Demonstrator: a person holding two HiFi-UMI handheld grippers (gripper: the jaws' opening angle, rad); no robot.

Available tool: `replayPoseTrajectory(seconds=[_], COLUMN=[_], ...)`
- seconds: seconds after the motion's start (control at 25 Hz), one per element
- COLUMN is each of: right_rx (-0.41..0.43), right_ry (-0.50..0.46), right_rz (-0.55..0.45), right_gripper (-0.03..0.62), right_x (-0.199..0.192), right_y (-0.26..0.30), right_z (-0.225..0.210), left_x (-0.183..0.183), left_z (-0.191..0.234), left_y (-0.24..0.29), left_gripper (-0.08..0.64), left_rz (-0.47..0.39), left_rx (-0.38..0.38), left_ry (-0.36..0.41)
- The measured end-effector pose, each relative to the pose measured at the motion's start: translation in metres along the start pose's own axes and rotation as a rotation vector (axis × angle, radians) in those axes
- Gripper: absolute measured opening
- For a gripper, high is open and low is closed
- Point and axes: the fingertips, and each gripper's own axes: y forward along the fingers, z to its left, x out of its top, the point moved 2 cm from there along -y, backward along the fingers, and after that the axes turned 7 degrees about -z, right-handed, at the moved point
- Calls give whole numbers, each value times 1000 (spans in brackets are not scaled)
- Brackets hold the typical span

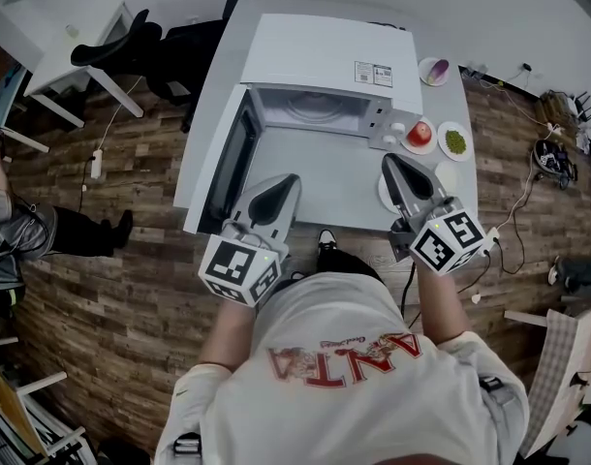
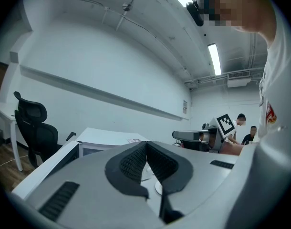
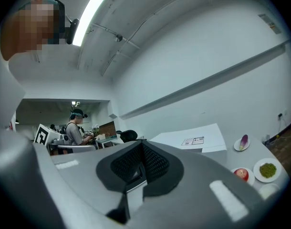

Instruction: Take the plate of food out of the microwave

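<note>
Both grippers hang over the front part of the white table, each with its jaws pressed together and nothing between them: the left gripper and the right gripper. The microwave stands open at 12 o'clock from the left gripper and near 11 o'clock from the right one. Its door is swung out on the 9 o'clock side. Inside the cavity only a pale round disc shows; whether it is the plate of food or the bare turntable, I cannot tell. I judge the left gripper to be nearer to the opening, but the door is close beside it. An apple and green food sit on saucers at 3 o'clock of the microwave. The floor is wooden, and a black office chair stands at 10 o'clock.
</note>
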Motion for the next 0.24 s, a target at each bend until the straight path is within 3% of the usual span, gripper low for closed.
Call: replayPoseTrajectory(seconds=[0.24], right_rx=[23], right_ry=[-5], right_rz=[19], right_gripper=[2], right_x=[-5], right_y=[5], right_z=[8], left_x=[-1], left_z=[0], left_y=[-4], left_gripper=[9], left_rz=[6], left_rx=[-7], left_ry=[-6])
